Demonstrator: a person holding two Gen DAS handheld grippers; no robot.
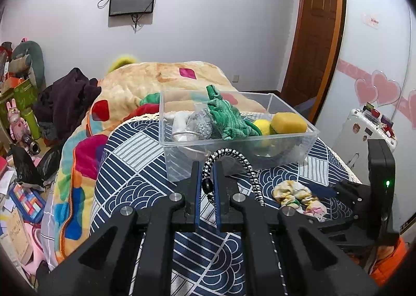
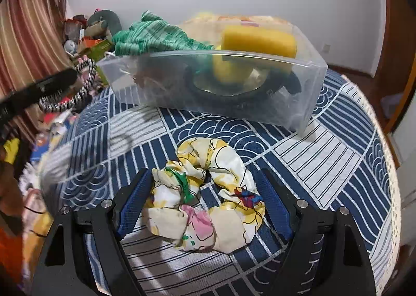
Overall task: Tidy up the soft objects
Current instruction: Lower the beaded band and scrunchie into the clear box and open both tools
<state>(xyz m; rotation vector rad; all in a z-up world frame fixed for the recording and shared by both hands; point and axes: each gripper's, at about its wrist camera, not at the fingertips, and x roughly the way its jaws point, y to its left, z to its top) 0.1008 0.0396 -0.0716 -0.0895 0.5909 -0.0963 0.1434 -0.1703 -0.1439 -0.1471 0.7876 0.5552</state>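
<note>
Here we see left gripper (image 1: 207, 166) clamped on black-and-white braided cord (image 1: 235, 163), cord arching above patterned tablecloth (image 1: 145, 166) just before clear plastic bin (image 1: 291, 148). Right gripper (image 2: 202, 186) spread wide, fingers (image 2: 137, 197) flanking floral scrunchie (image 2: 205, 199) lying on cloth near bin. We note green knit cloth (image 1: 228, 118), yellow sponge (image 1: 288, 122), yellow ball (image 1: 262, 124) in bin.

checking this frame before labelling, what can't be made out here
- Left wrist view: the cord's lower end is hidden behind the left tool's fingers.
- Right wrist view: the dark ring-shaped thing low in the clear bin is smeared by the frosted wall; no telling what it is.
- Right wrist view: the left edge is motion-blurred.
- Whether the right tool's pads touch the scrunchie is unclear.
</note>
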